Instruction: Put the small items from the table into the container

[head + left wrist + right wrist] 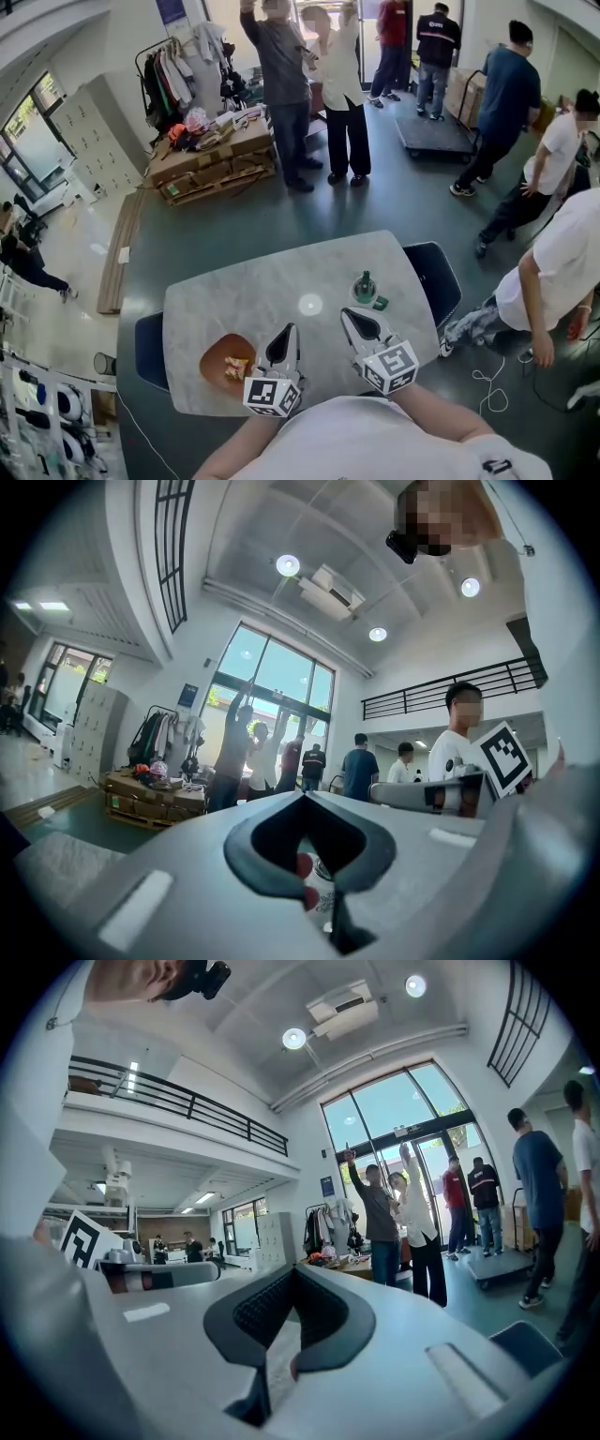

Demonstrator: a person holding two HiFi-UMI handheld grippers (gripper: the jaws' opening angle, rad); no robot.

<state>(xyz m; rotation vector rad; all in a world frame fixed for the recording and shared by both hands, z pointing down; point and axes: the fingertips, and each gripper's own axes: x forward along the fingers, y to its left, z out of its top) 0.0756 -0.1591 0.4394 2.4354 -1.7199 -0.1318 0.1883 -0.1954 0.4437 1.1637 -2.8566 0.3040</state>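
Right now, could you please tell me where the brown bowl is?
In the head view, the brown bowl sits on the left side of the table, near the person's edge, just left of the left tool.

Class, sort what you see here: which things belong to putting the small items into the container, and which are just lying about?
Belong: orange bowl, the bits already in it, green bottle-like thing, small green piece beside it, left gripper, right gripper.
Lying about: cardboard boxes, clothes rack, flat trolley, blue chair.
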